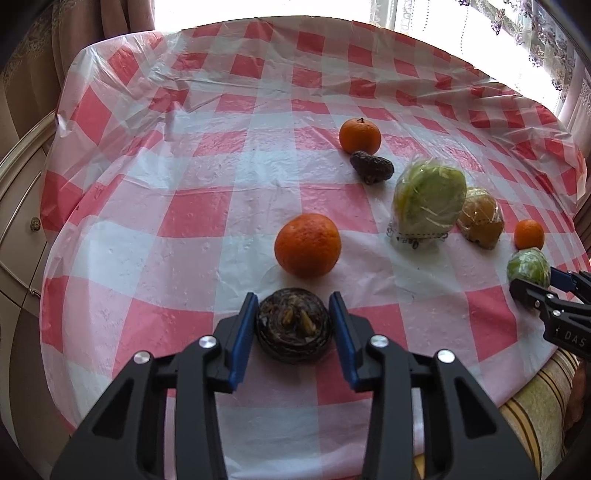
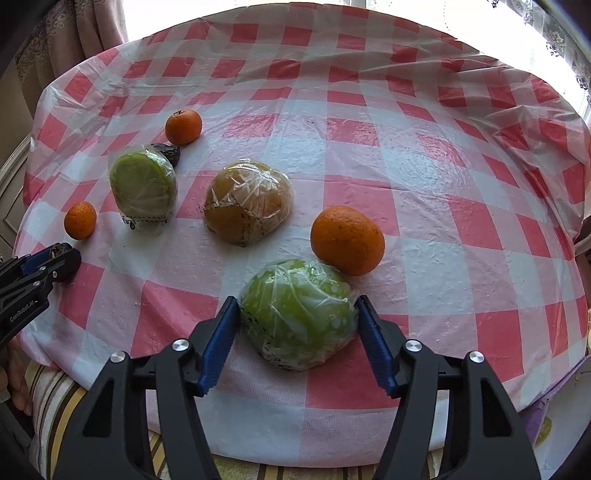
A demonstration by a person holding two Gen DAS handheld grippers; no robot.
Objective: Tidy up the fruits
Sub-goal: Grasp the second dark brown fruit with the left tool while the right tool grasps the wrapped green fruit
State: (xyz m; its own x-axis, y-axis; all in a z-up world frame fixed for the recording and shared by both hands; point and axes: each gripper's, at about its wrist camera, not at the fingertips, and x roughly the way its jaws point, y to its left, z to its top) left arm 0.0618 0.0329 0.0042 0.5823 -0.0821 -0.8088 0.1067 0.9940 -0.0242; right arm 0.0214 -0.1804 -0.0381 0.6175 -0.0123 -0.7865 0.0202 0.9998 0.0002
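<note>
Loosely wrapped green fruit (image 2: 299, 314), oranges (image 2: 347, 240) nearby

Left hand-held gripper (image 1: 293, 325) and right hand-held gripper (image 2: 299, 325) both spread apart.

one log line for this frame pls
left tongs: around dark fruit, contact unclear | right tongs: around wrapped green fruit, contact unclear | both on tablecloth

We see a counter (image 1: 229, 206) under a red-and-white checked plastic cloth (image 2: 424, 155). Behind it a bright window (image 1: 314, 9) glares white, flanked by brown curtains (image 1: 92, 22) and lace (image 1: 546, 40). A cream cabinet (image 1: 18, 192) stands at left.
</note>
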